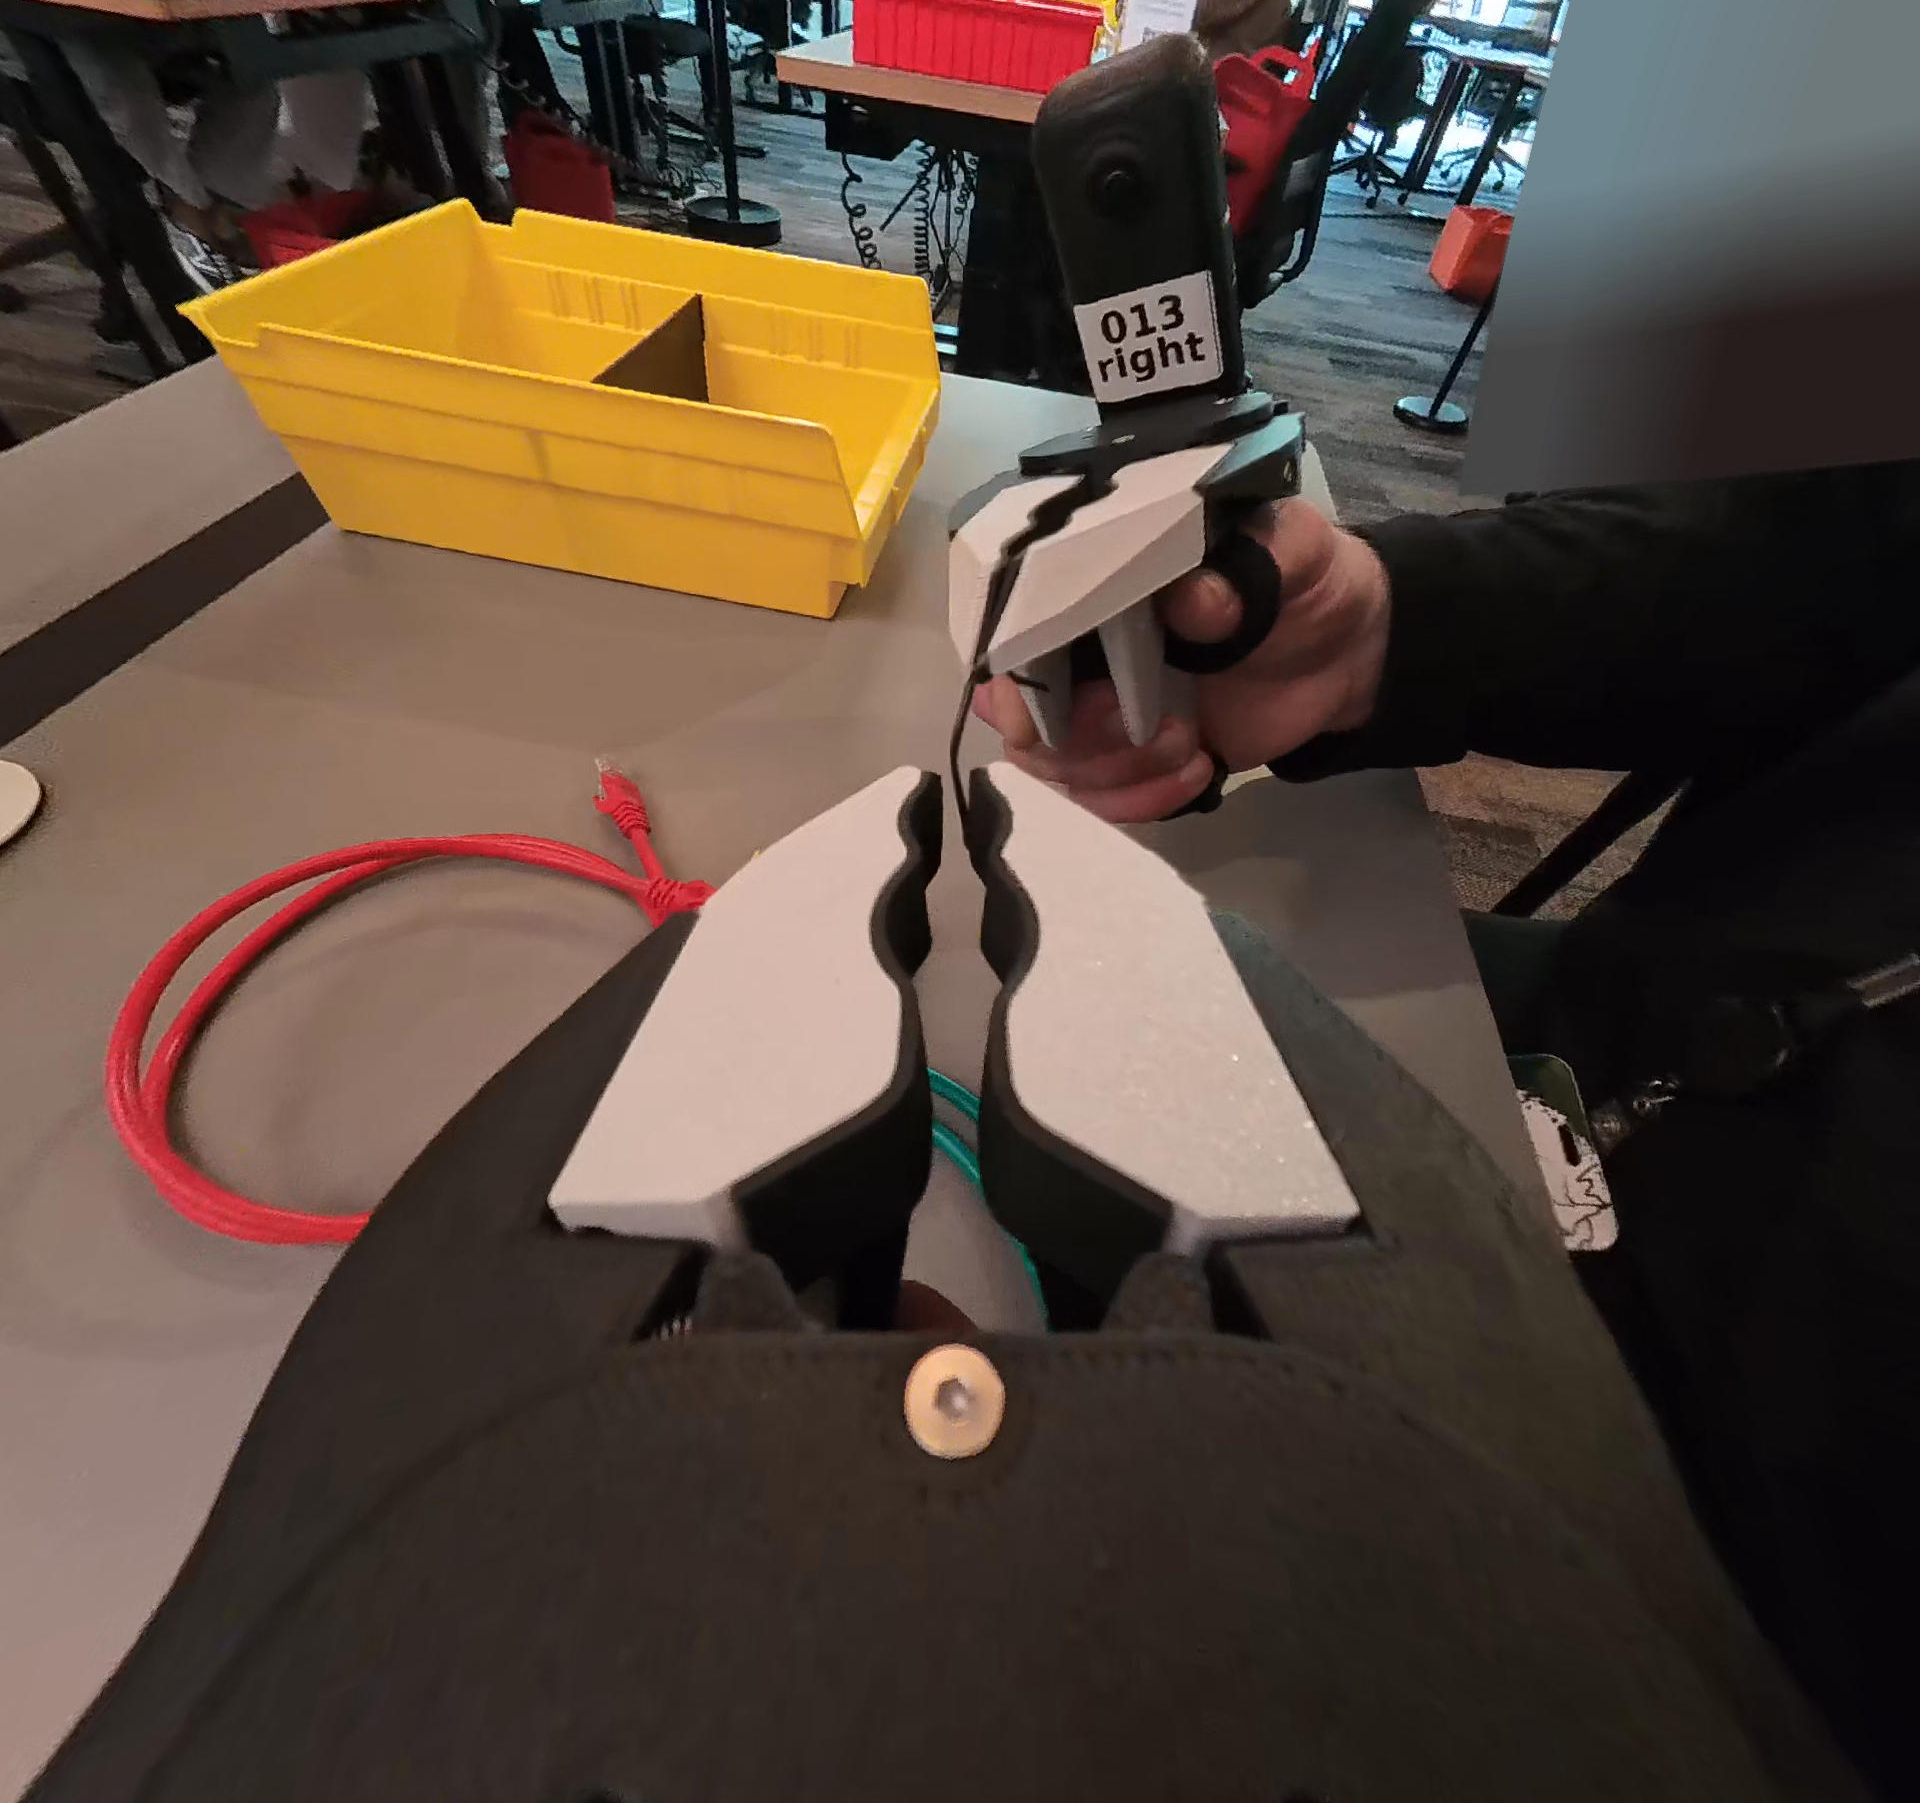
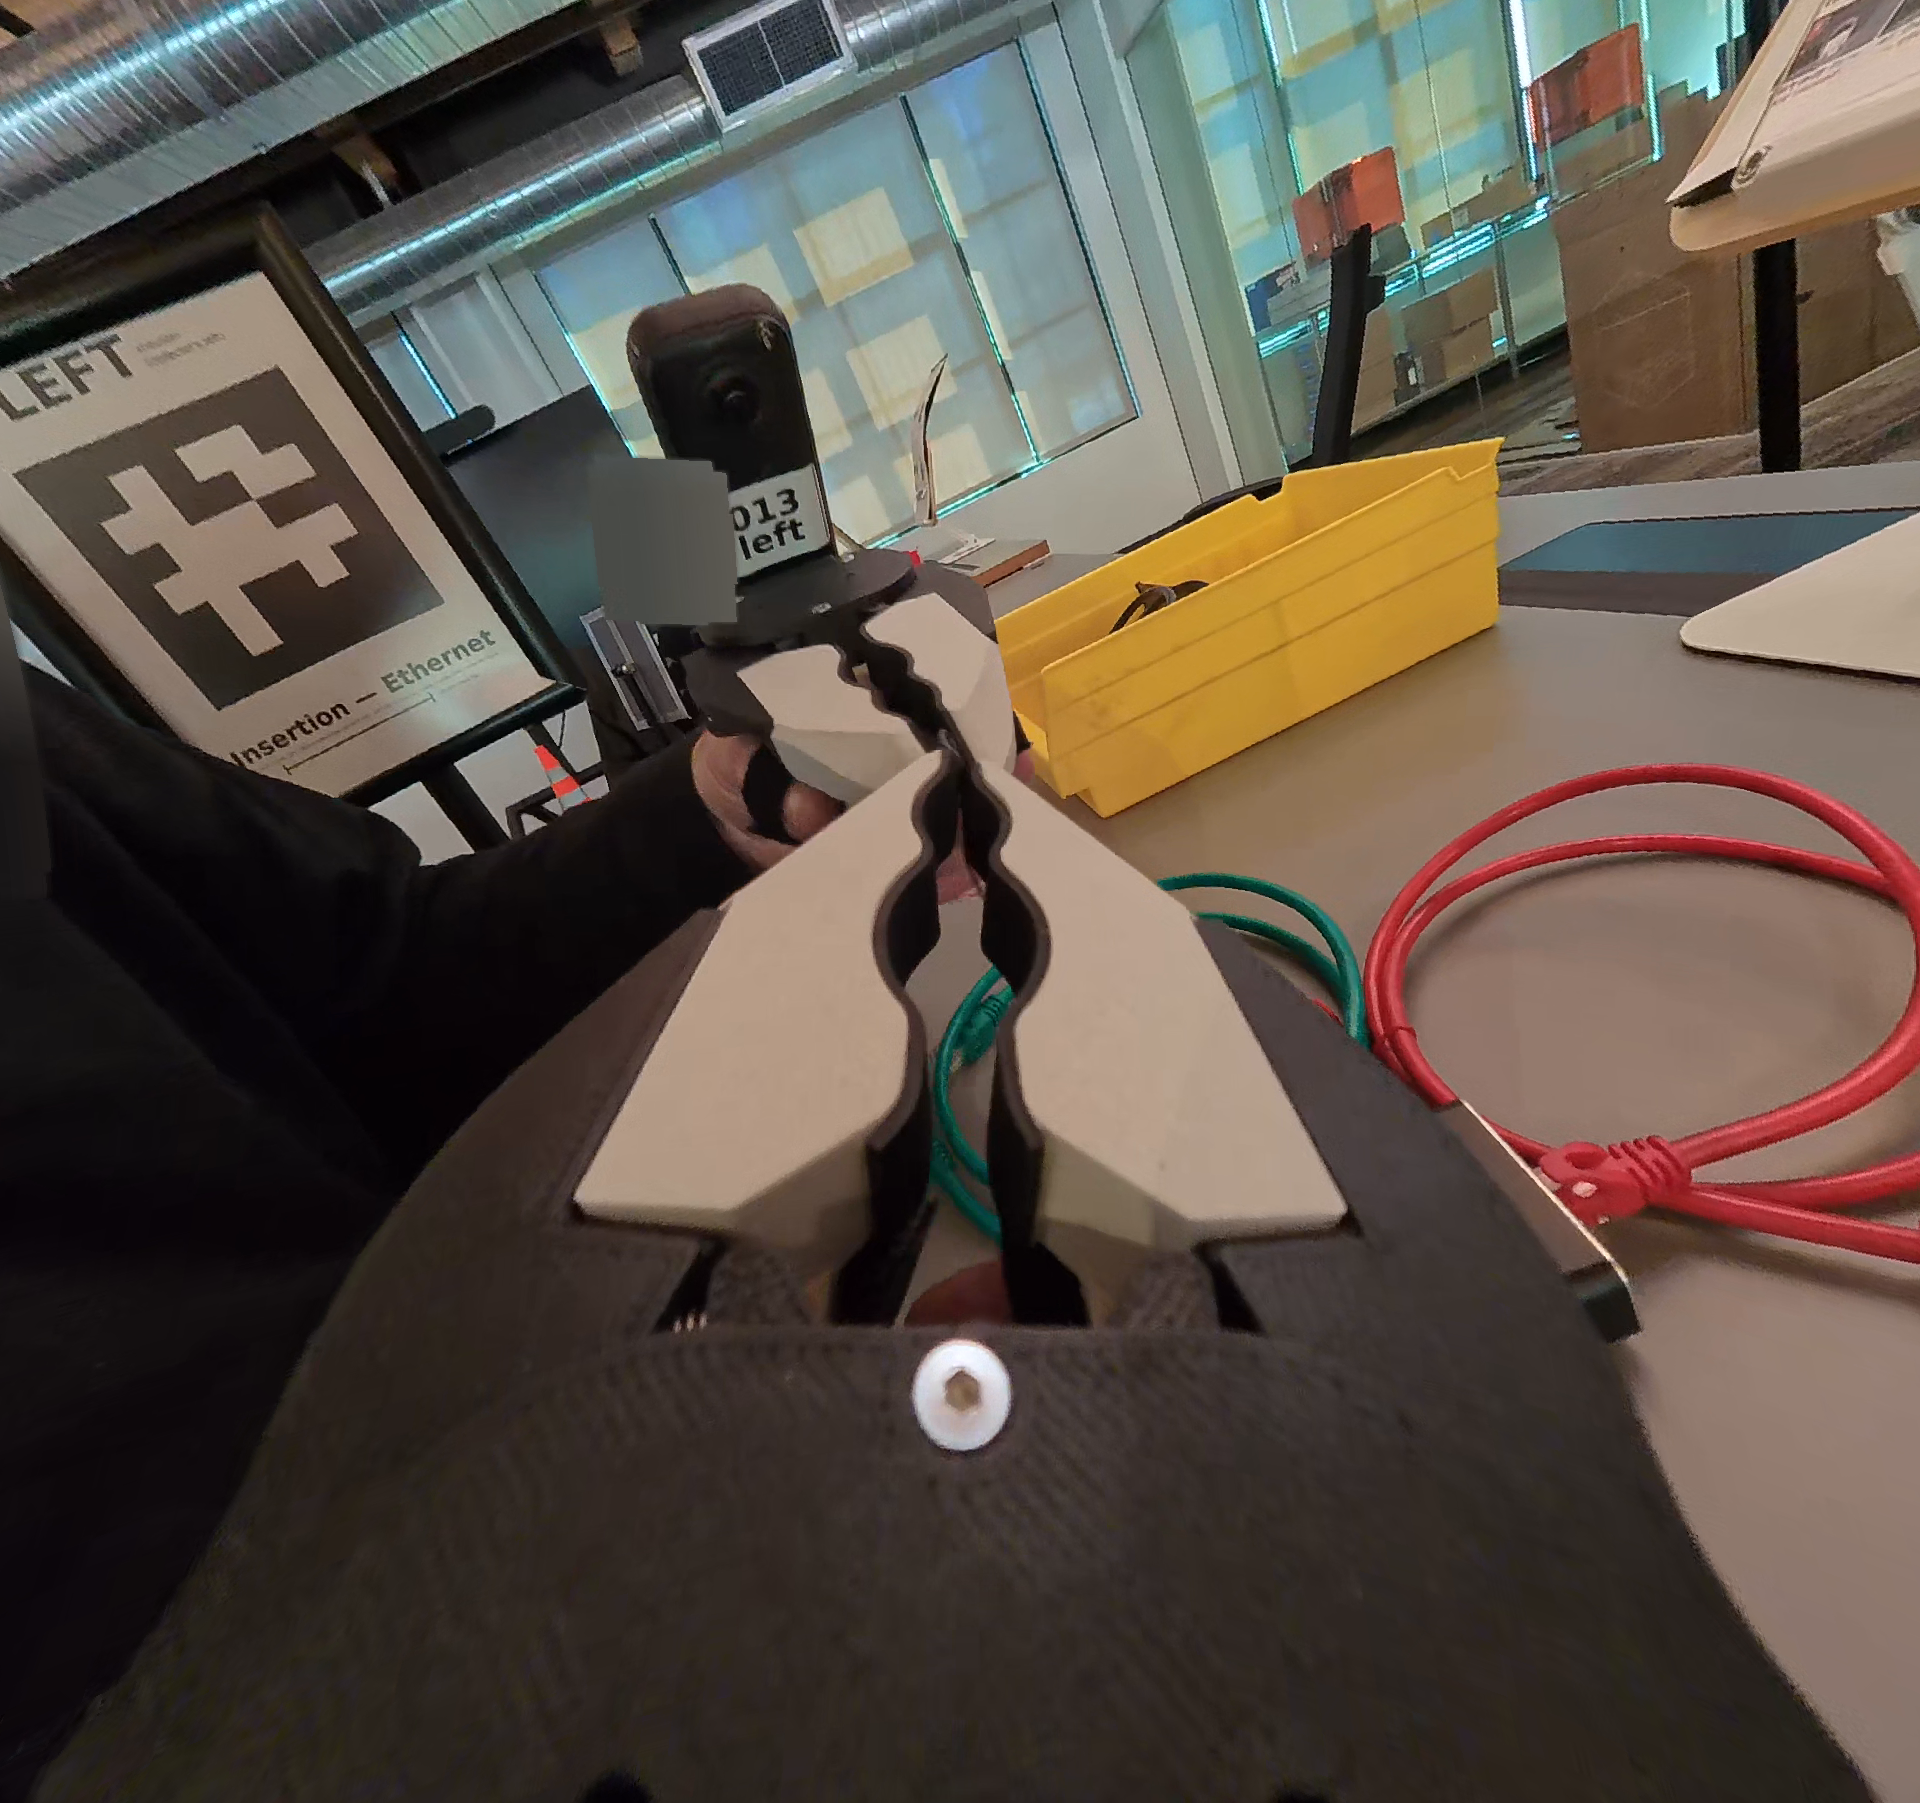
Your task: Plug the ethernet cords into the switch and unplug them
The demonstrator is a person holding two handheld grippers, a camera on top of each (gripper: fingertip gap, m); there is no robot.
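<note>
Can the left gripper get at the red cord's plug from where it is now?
Probably yes. The left gripper hangs above the table, shut and empty, and the red cord's plug lies just to its left on bare table with nothing over it. It would need to open first.

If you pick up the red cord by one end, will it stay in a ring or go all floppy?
Probably floppy: the red cord lies in loose loops on the table, so it would likely sag and uncoil. It looks thin, so probably light. Its plug seems rigid, a firmer spot to grip.
</note>
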